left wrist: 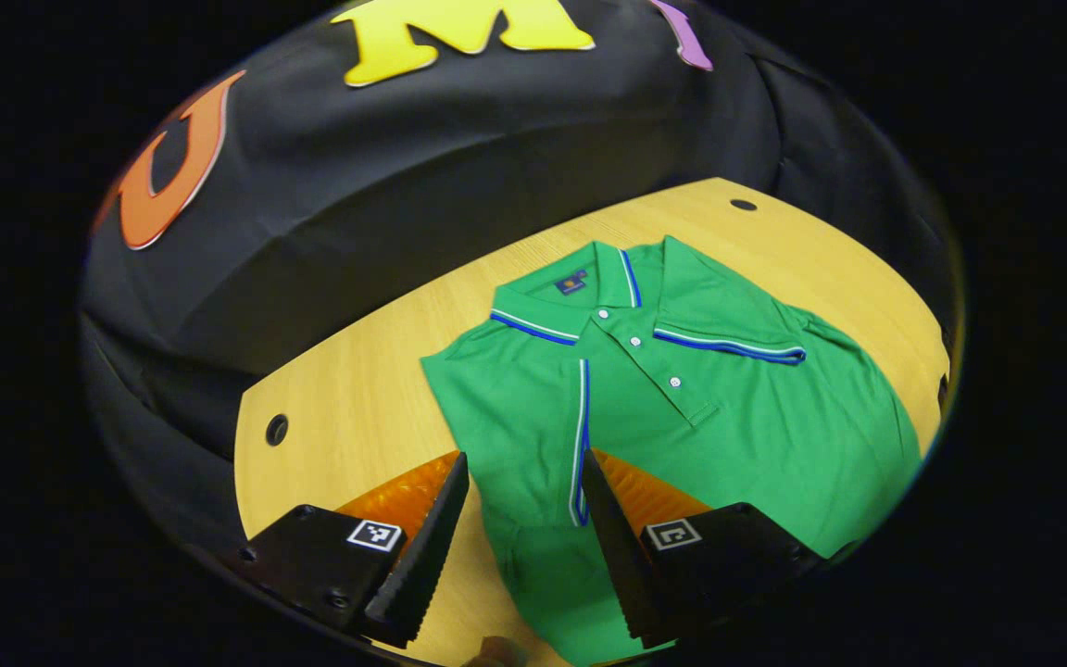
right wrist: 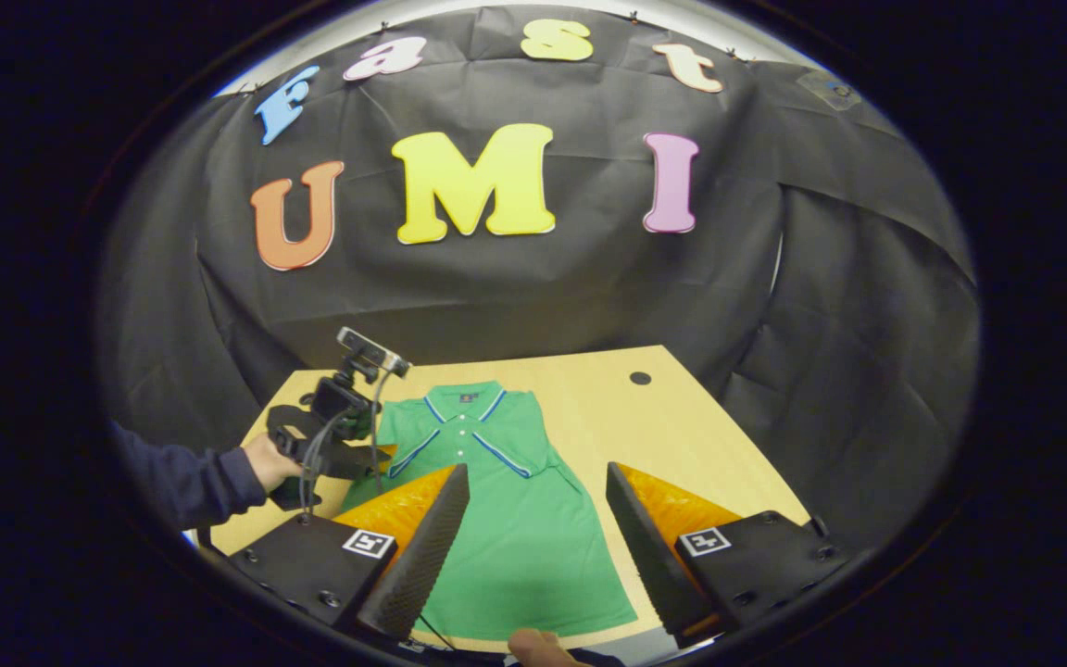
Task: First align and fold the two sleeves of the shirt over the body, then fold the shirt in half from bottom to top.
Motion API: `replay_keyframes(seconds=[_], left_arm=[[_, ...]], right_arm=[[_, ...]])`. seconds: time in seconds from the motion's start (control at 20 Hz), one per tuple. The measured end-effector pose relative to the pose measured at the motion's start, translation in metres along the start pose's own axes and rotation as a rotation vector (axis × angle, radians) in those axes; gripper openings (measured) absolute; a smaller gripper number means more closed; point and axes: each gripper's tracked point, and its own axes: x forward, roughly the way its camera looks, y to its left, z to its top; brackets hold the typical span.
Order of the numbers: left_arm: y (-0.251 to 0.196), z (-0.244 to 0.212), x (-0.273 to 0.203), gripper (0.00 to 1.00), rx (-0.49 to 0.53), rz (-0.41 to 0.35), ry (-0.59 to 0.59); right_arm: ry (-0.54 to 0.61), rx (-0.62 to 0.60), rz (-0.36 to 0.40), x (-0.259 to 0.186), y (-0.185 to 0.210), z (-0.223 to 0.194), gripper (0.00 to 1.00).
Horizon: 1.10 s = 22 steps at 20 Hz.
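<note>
Both sleeves (left wrist: 580, 445) already folded over the body of the green shirt (left wrist: 682, 435), flat on the table (left wrist: 348, 408). Left tongs (left wrist: 524, 547) and right tongs (right wrist: 538, 547) held apart, clamped on nothing, above the cloth. Next, judged: hem corners to be pinched evenly, lifted together, carried up to the collar (left wrist: 571, 310), edges matched, no dragging.

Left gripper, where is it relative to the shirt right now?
In the right gripper view the left gripper, held by a hand, hovers at the left edge of the green shirt near its collar, over the wooden table.
</note>
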Motion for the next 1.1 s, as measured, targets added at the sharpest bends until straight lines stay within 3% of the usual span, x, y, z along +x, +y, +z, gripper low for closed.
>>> replay_keyframes(seconds=[0.1, 0.2, 0.25, 0.45, 0.65, 0.85, 1.1], left_arm=[[0.013, -0.004, -0.028, 0.8, -0.038, 0.034, -0.018], [0.019, -0.011, -0.055, 0.96, -0.083, 0.056, -0.032], [0.021, -0.018, -0.066, 0.99, -0.114, 0.065, -0.029], [0.021, -0.063, -0.101, 0.98, -0.264, 0.112, 0.038], [0.001, -0.113, -0.121, 0.98, -0.295, 0.121, 0.123], [-0.034, -0.16, -0.135, 0.98, -0.331, 0.099, 0.225], [-0.077, -0.23, -0.16, 0.98, -0.357, 0.052, 0.426]], right_arm=[[0.01, -0.022, 0.002, 0.014, -0.007, 0.001, 0.96], [0.026, -0.018, 0.017, 0.026, -0.012, -0.003, 0.96], [0.039, -0.018, 0.02, 0.033, -0.015, -0.008, 0.95], [0.122, -0.019, 0.057, 0.048, -0.026, -0.034, 0.94], [0.231, -0.103, 0.025, 0.063, -0.053, -0.091, 0.93], [0.399, -0.109, -0.016, 0.07, -0.084, -0.159, 0.93], [0.592, -0.134, -0.021, 0.057, -0.104, -0.227, 0.95]])
